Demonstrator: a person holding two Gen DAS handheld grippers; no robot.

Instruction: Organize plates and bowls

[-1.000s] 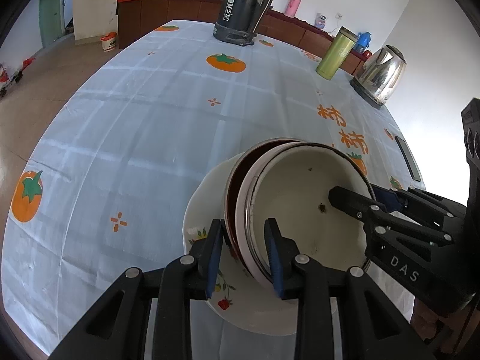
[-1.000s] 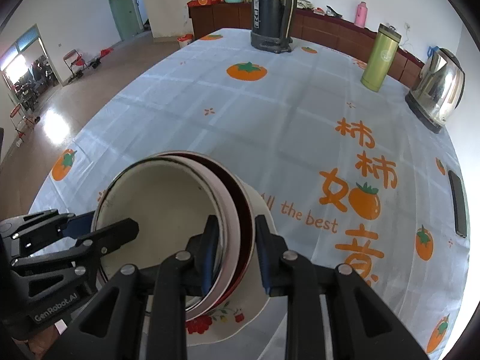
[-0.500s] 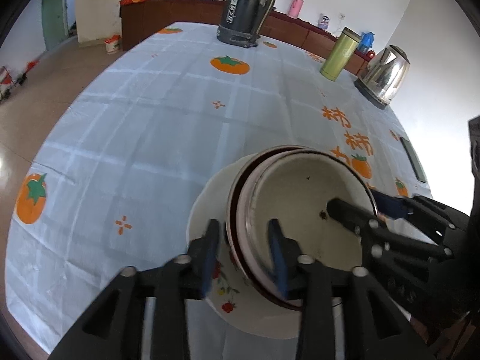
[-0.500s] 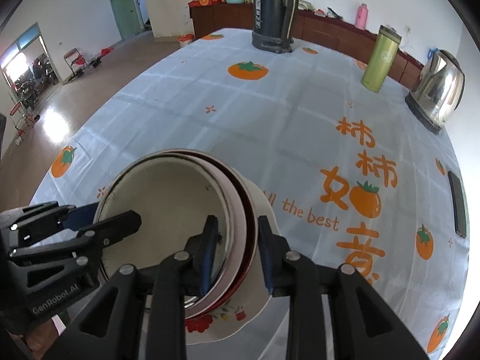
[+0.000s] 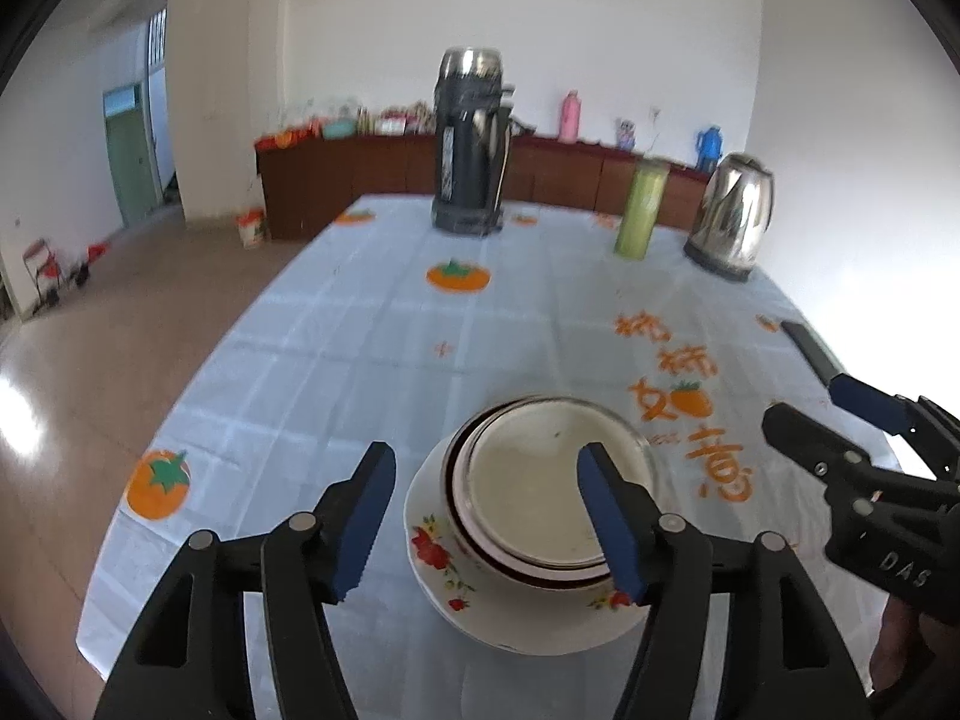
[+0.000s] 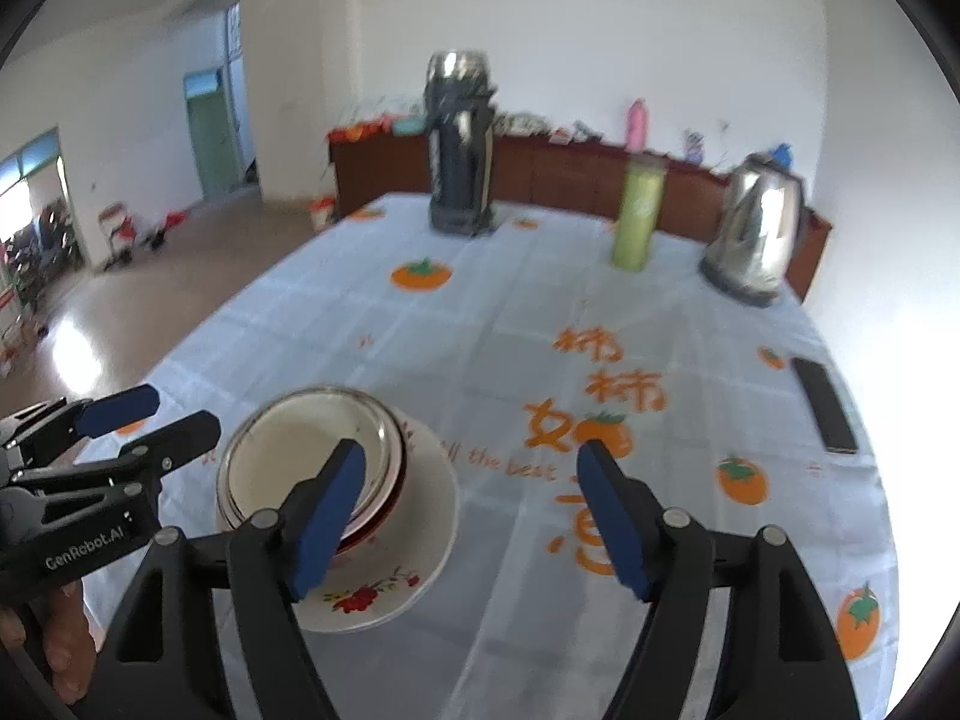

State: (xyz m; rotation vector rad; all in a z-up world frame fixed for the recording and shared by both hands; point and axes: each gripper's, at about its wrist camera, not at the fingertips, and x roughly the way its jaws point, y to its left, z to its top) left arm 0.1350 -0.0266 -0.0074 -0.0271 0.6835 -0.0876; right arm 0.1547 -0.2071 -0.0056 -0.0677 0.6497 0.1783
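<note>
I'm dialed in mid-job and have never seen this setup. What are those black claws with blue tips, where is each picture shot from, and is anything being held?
There is no robot arm: a person carries a hand-held two-finger claw in each hand, with a fisheye camera looking along its fingers. One picture is from the left gripper, the other from the right gripper; each also catches the other claw at its edge. On the tablecloth sit stacked bowls on a flowered plate, with a dark thermos, green tumbler, kettle and phone beyond. Both claws' jaws have just been opening; nothing is gripped.
</note>
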